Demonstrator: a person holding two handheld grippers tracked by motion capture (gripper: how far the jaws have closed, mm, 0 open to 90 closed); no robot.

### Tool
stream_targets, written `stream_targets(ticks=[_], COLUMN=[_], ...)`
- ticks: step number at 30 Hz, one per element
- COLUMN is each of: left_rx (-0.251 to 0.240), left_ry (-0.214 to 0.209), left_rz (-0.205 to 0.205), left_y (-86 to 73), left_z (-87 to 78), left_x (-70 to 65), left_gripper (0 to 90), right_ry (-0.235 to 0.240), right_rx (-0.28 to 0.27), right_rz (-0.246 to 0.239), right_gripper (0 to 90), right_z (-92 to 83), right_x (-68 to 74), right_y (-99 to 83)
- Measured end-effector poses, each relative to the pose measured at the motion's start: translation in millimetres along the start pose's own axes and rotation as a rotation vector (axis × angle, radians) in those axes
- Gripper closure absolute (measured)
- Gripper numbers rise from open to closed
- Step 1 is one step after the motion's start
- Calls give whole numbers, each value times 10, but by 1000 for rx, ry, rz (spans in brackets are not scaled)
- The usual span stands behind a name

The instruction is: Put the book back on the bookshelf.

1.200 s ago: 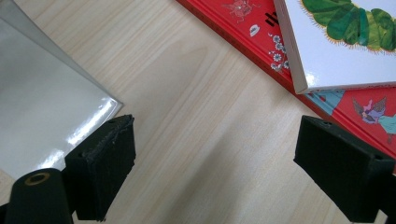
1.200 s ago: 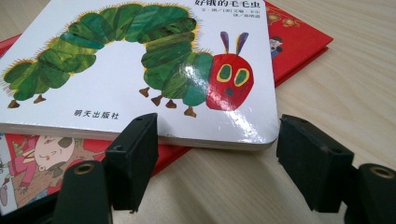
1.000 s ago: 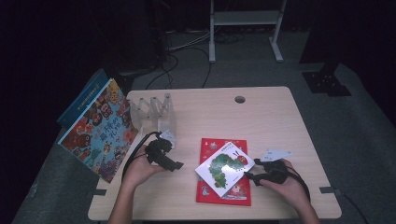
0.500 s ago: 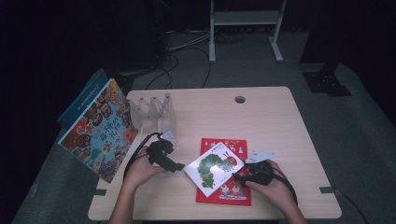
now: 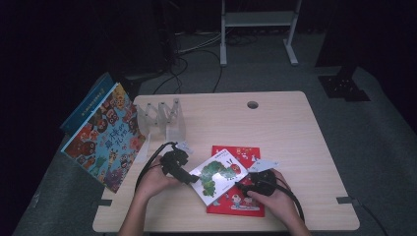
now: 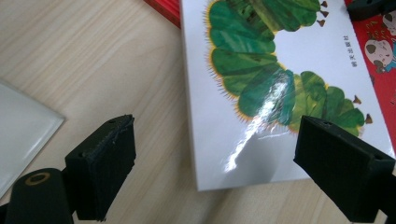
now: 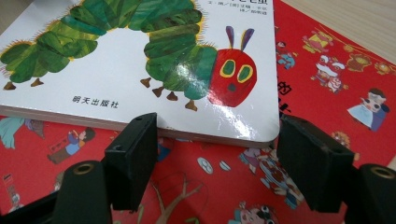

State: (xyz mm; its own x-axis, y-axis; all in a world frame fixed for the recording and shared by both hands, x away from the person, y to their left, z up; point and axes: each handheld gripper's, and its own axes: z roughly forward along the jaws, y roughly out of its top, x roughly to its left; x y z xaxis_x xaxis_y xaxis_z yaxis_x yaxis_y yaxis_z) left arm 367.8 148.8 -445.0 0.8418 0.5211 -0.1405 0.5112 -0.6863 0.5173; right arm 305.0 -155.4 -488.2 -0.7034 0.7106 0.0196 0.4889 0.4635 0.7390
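Since the earlier frames, the caterpillar book (image 5: 219, 175) has slid toward the left of the high view, and the right claw (image 5: 241, 186) has travelled left with it across the red book (image 5: 236, 200). The left claw (image 5: 195, 180) has kept its place at the white book's left edge.

The caterpillar book lies in the lower middle of the high view, partly on the red book, partly on the tabletop (image 5: 275, 128). In the right claw's view its jaws stand apart at the book's near edge, one at the edge, the other beside the rounded corner; whether they press it I cannot tell. The left claw is released, jaws wide, straddling the book's corner. A large picture book (image 5: 105, 137) leans at the tabletop's left edge beside a clear rack (image 5: 162, 118).
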Motion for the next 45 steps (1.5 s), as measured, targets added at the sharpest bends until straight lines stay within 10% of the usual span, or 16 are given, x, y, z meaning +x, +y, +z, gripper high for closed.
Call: stream_targets(ticks=[36,45], left_rx=[46,39], left_ry=[-99,-102], left_rz=[-18,-40], left_y=[-12,-32], left_z=[223,228], left_x=[-68,-50], left_gripper=[120,110], right_ry=[58,56], right_rx=[-38,-16], right_rz=[-63,-95], right_gripper=[347,184], right_z=[29,118], right_x=[501,486], right_y=[-14,46])
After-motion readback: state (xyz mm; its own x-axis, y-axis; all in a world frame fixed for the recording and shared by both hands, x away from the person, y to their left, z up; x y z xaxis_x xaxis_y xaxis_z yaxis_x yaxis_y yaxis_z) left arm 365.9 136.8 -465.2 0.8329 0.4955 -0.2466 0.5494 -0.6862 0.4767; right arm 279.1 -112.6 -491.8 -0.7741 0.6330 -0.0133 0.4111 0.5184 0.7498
